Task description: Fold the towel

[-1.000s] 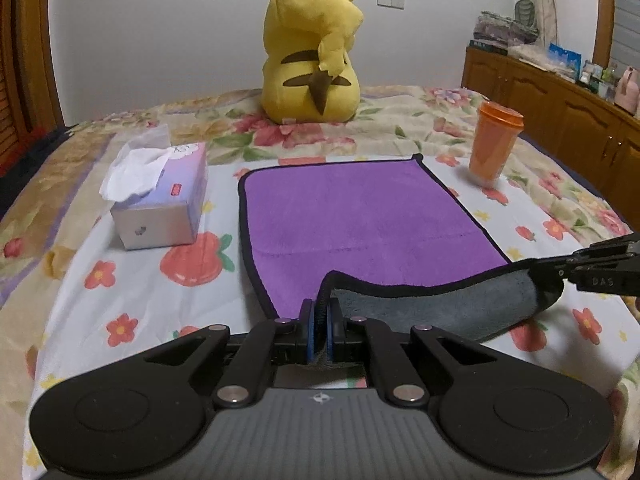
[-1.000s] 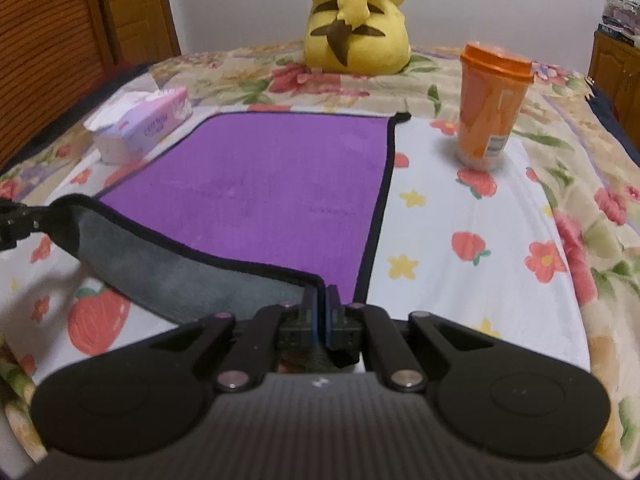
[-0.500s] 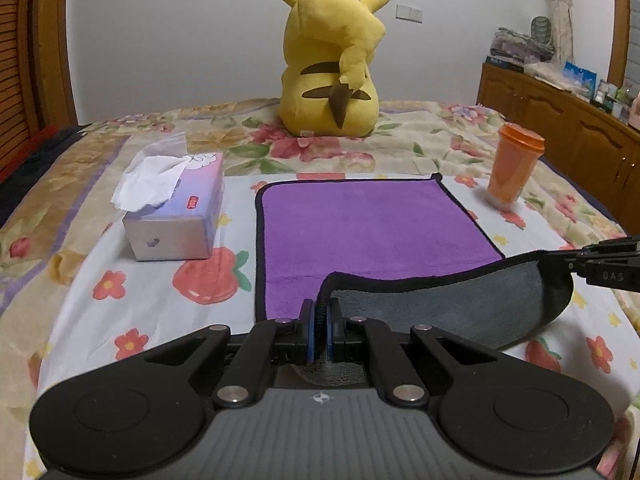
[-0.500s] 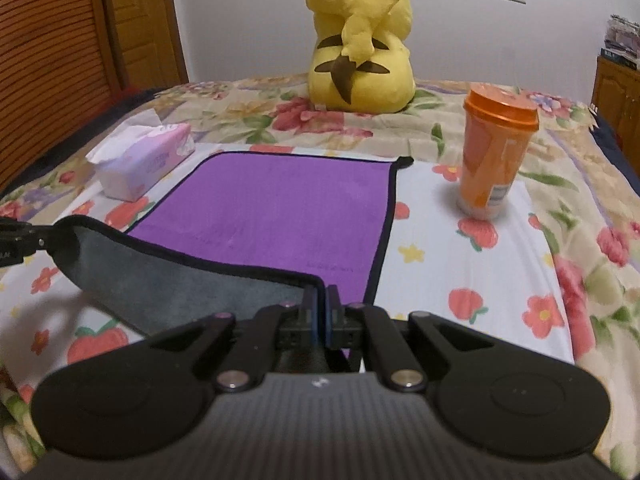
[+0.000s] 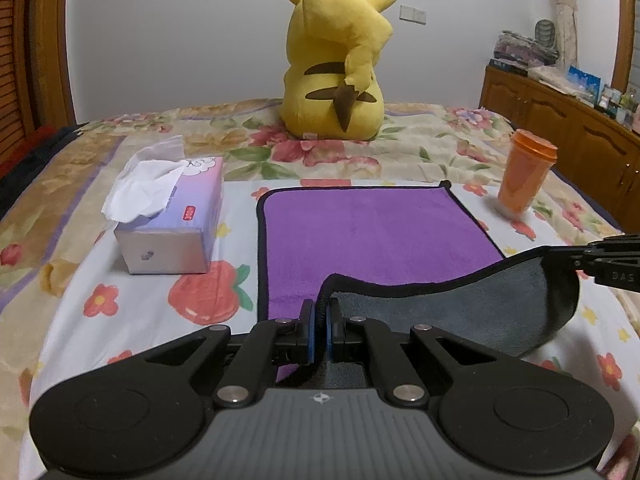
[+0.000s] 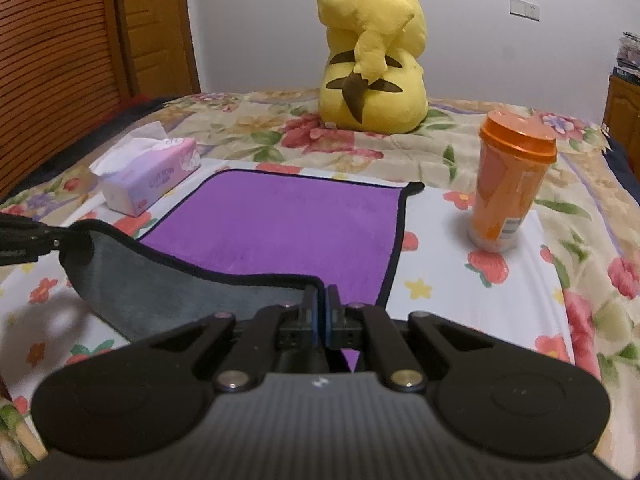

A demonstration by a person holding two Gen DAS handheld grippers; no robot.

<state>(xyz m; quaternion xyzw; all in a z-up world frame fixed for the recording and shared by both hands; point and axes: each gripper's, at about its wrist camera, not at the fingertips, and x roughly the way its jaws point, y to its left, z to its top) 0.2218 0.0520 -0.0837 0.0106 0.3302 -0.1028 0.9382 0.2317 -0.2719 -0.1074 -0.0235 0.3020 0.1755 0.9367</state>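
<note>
Your left gripper has its jaws pinched together on the near left corner of the purple microfibre towel with black edging and grey underside. Your right gripper has its jaws clamped likewise on the near right corner. Both corners are lifted off the bed; the near edge hangs between the two grippers in a shallow sag, grey underside facing you. In the left wrist view the right gripper enters from the right edge, holding its corner.

The far part of the towel lies flat on the floral bedsheet, purple side up, far corners down.

Left of the towel, just beside its edge: a lilac cardboard tissue box, white tissue sticking up. Right of the towel, apart from it: an orange plastic cup with an orange lid, upright.

Beyond the towel, near the wall: a yellow plush toy with black-tipped ears, seated with its back to you.
</note>
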